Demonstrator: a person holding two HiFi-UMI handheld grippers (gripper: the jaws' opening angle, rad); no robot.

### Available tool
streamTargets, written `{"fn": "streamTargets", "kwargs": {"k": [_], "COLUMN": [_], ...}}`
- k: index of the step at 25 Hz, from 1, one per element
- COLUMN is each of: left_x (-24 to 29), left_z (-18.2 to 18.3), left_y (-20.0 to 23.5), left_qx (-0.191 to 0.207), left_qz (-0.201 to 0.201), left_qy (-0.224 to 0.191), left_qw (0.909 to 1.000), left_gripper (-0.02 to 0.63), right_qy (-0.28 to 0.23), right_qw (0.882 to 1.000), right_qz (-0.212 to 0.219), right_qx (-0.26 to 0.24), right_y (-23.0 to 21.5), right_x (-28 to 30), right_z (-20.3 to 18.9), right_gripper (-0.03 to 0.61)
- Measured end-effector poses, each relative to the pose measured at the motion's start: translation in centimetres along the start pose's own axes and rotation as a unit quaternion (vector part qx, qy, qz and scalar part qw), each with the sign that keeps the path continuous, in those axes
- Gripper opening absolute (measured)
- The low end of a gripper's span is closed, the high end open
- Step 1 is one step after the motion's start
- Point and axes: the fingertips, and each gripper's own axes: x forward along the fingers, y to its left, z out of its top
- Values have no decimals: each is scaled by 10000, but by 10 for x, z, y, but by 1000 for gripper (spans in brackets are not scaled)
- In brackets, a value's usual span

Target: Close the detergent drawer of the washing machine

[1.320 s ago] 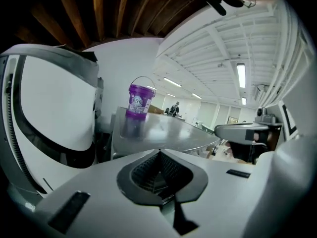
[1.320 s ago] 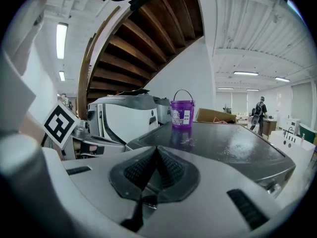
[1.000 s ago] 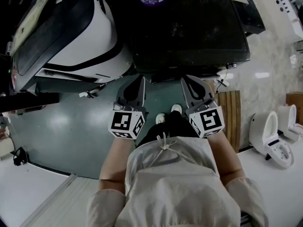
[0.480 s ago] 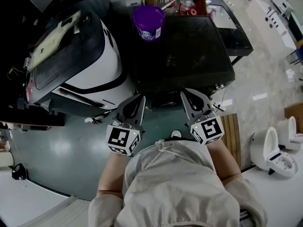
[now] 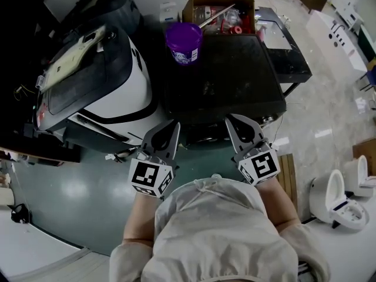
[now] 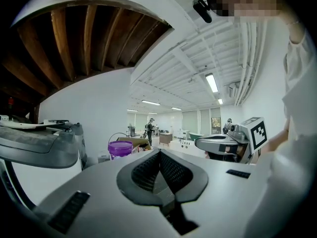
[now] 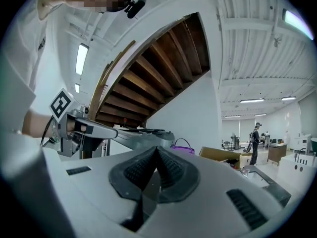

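A black washing machine (image 5: 229, 69) stands right in front of me, seen from above; its detergent drawer is hidden below the top's front edge. My left gripper (image 5: 171, 126) is held at that front edge, jaws shut and empty. My right gripper (image 5: 232, 120) is level with it to the right, also shut on nothing. In the left gripper view the left gripper (image 6: 159, 152) has its ribbed pads pressed together, aimed over the machine top. The right gripper (image 7: 157, 148) in its own view likewise has its pads closed.
A purple bucket (image 5: 184, 42) stands on the machine's far left corner, with a cardboard box (image 5: 220, 7) of clutter behind it. A white and black appliance (image 5: 100, 81) leans at the left. A wooden mat (image 5: 288, 169) and white toilets (image 5: 343, 195) are at the right.
The view has swung upward, so the machine top, bucket and box now show fully. Both grippers stay shut, side by side at the machine's front edge.
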Motion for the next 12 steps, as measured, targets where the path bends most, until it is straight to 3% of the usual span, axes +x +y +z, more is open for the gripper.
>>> {"fn": "streamTargets", "kwargs": {"k": [12], "left_x": [7], "left_z": [2], "left_y": [-1], "left_qx": [-53], "left_qz": [83], "left_qy": [-22], "left_qw": [9999], "left_gripper": [18], "right_qy": [98], "right_qw": [9997], "right_qz": [148], "right_qx": [145], "right_y": [-5], "right_x": [-1], "right_z": [-6], "right_gripper": [2]}}
